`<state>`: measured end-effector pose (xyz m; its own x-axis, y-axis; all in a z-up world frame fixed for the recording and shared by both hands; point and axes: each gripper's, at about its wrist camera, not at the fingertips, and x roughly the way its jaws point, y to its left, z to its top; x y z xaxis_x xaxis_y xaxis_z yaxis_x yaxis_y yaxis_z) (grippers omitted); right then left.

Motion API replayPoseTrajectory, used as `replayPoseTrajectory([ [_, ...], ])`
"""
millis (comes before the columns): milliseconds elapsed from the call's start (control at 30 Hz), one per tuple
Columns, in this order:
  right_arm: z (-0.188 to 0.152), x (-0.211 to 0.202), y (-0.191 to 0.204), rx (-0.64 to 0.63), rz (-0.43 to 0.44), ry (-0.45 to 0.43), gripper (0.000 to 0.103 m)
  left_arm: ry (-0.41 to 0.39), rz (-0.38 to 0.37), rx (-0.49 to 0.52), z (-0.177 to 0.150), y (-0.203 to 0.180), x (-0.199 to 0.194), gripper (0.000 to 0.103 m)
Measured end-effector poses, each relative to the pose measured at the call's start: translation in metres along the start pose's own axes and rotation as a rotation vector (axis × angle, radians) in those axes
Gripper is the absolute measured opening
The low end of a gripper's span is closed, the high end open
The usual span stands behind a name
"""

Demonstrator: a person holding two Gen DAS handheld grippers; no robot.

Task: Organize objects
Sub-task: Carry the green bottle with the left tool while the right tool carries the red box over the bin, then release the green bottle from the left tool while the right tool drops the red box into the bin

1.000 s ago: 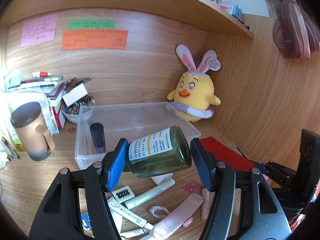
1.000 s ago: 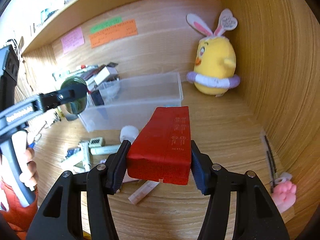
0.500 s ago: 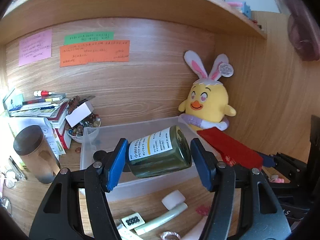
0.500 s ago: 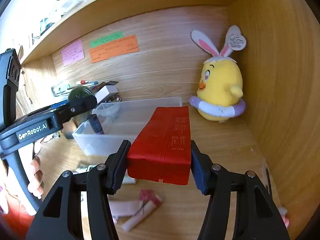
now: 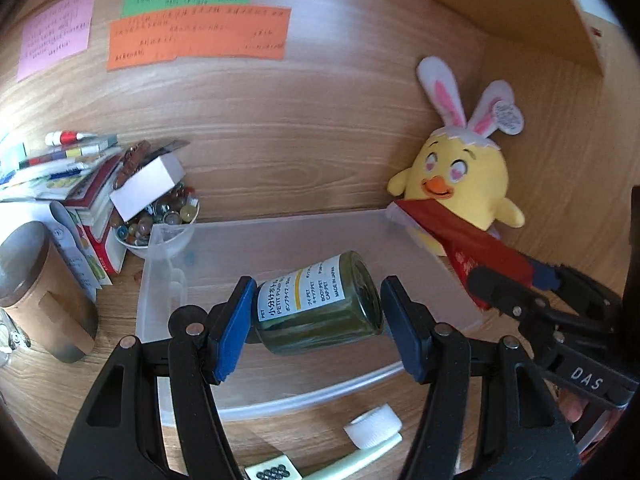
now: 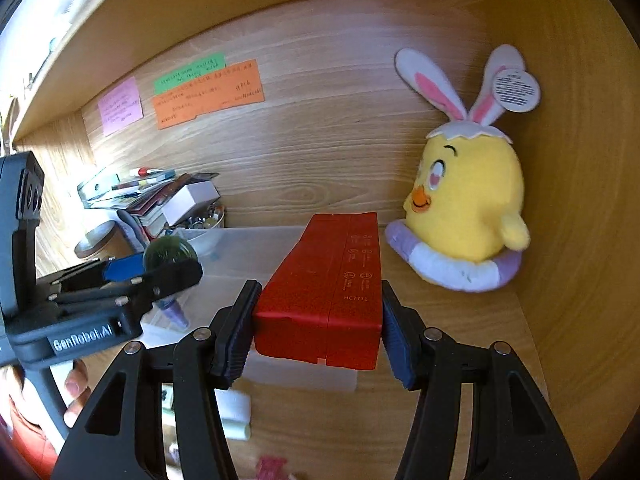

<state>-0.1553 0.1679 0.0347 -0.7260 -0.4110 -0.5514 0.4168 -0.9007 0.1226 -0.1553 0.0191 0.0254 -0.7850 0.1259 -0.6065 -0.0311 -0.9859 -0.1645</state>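
My left gripper [image 5: 316, 320] is shut on a small dark green bottle [image 5: 320, 308] with a white label, held on its side above the clear plastic bin [image 5: 168, 264]. The right gripper [image 6: 318, 320] is shut on a flat red box [image 6: 332, 276], which hangs over the bin's right end [image 6: 248, 240]. In the left wrist view the red box [image 5: 460, 236] and the right gripper [image 5: 516, 280] reach in from the right. In the right wrist view the left gripper [image 6: 156, 268] with the green bottle [image 6: 170, 252] hovers over the bin's left part, where a small purple bottle [image 6: 174, 308] stands.
A yellow chick plush with bunny ears [image 6: 468, 204] sits in the back right corner. Left of the bin stand a bowl of beads [image 5: 160, 220], stacked books [image 5: 76, 188] and a brown lidded cup [image 5: 36, 288]. A white cap [image 5: 372, 426] and tubes lie in front.
Both grippers moved forward and now hang over the bin, carrying the green bottle and the red box. The loose items on the desk slid out of view below.
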Motion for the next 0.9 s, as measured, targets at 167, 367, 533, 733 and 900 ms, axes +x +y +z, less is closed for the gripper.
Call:
replayPoseTrajectory([
  [167,0.006,0.027,0.009,-0.048,-0.004,0.032,0.053,0.028,0.005,-0.018,-0.002,0.008,0.014,0.063],
  [367,0.001,0.054,0.014,-0.072,-0.004,0.078,0.053,0.061,0.000,-0.028,-0.006,0.015,0.027,0.063],
  [533,-0.003,0.064,0.011,-0.063,0.019,0.111,0.053,0.091,-0.012,-0.043,-0.009,0.018,0.032,0.063],
  [733,-0.006,0.070,0.012,-0.070,0.016,0.130,0.054,0.072,0.008,-0.029,-0.009,0.017,0.026,0.077],
  [900,-0.006,0.070,0.011,-0.077,0.018,0.145,0.059,0.051,0.021,-0.015,-0.008,0.016,0.020,0.080],
])
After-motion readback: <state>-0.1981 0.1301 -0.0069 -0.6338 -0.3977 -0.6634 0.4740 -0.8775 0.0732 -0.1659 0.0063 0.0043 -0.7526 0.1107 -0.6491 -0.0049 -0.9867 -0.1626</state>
